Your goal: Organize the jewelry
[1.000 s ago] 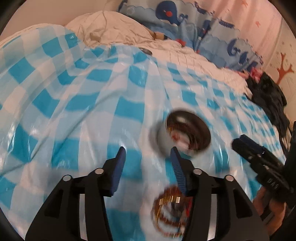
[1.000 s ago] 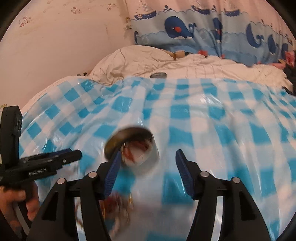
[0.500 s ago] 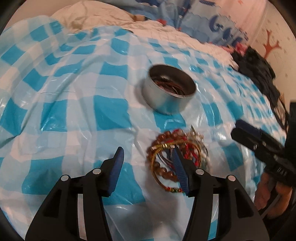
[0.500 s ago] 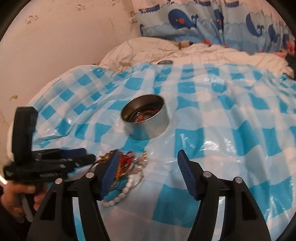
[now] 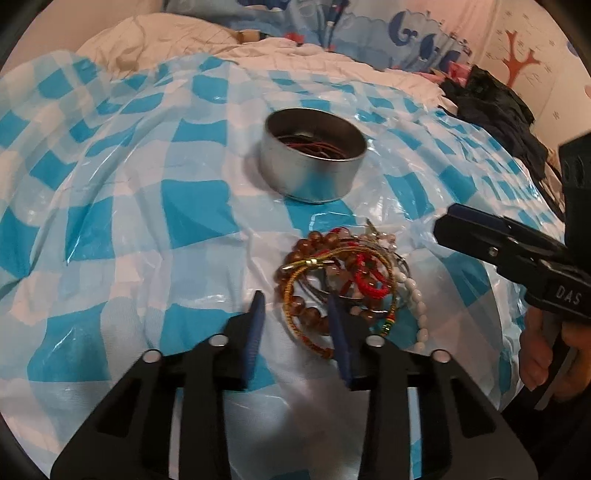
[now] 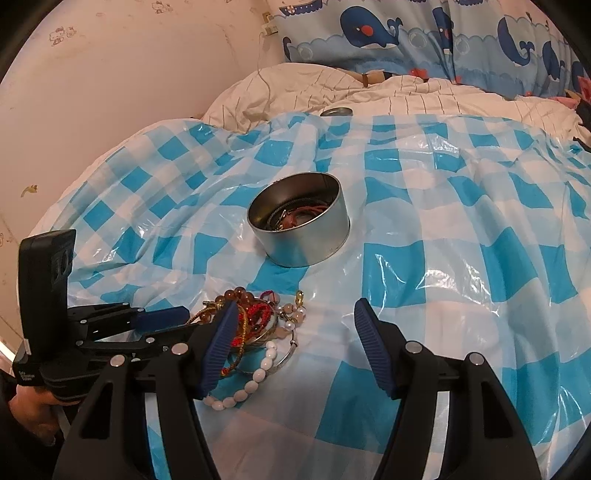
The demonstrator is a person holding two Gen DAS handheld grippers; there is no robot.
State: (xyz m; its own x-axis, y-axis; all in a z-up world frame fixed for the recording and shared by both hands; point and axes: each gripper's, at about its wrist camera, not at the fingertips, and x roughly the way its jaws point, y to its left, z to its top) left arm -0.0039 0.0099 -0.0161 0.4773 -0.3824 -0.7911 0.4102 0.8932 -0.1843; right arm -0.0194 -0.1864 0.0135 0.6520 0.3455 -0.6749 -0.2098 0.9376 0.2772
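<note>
A round silver tin (image 5: 313,154) with some red and dark jewelry inside stands on the blue-checked plastic sheet (image 5: 110,221); it also shows in the right wrist view (image 6: 301,221). A pile of bracelets (image 5: 343,280), brown beads, red cord, gold cord and white beads, lies in front of it, also seen in the right wrist view (image 6: 258,328). My left gripper (image 5: 295,314) is open, its right finger over the pile's near edge. My right gripper (image 6: 293,330) is open just right of the pile.
The sheet covers a bed with a white quilt (image 6: 295,88) and whale-print pillows (image 6: 406,33) behind. A small metal lid (image 6: 337,111) lies at the sheet's far edge. Dark clothes (image 5: 495,107) lie at the right. A wall (image 6: 110,66) is at the left.
Both grippers have moved lower and closer to the bracelet pile. The left gripper's jaws have narrowed a little. The tin and the pile have not moved.
</note>
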